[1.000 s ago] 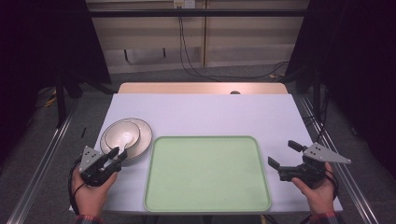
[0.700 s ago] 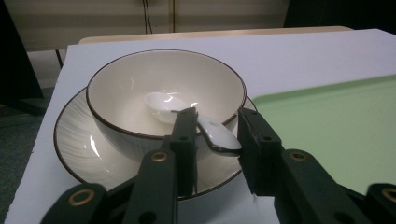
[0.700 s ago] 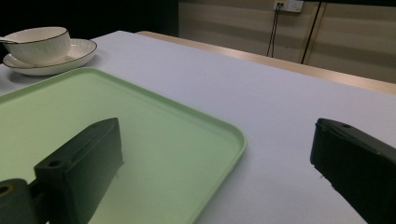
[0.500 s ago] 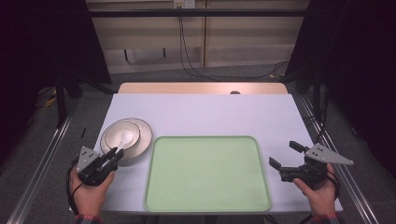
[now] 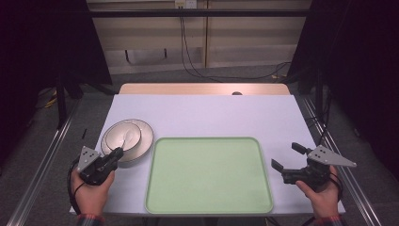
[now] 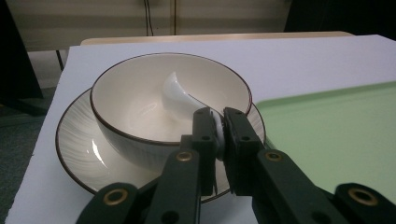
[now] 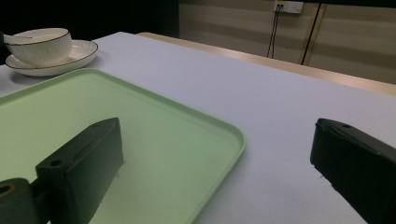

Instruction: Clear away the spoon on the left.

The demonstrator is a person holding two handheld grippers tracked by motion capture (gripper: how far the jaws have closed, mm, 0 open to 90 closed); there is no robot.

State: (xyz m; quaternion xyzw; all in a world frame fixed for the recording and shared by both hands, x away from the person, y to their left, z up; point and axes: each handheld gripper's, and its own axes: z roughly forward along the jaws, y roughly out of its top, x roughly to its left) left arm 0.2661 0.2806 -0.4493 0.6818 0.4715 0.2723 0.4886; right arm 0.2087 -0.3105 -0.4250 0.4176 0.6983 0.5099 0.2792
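A cream bowl (image 6: 126, 102) with a dark rim stands on a matching plate (image 6: 79, 144) at the table's left. A white spoon (image 6: 180, 100) lies in the bowl, with its handle over the near rim. My left gripper (image 6: 219, 123) has just been closing, and its pads now press on that handle. In the high view the left gripper (image 5: 117, 151) reaches the bowl (image 5: 123, 136) from the near left. My right gripper (image 5: 286, 156) stands open and holds nothing beside the right edge of a green tray (image 5: 209, 174).
The green tray (image 7: 140, 121) lies bare in the middle of the white table top (image 5: 211, 115). The bowl (image 7: 39, 46) and plate (image 7: 79, 51) sit just beyond the tray's far left corner. Cables hang behind the table's far edge.
The left gripper's jaws have drawn together on the spoon handle. Both hands have stayed where they were.
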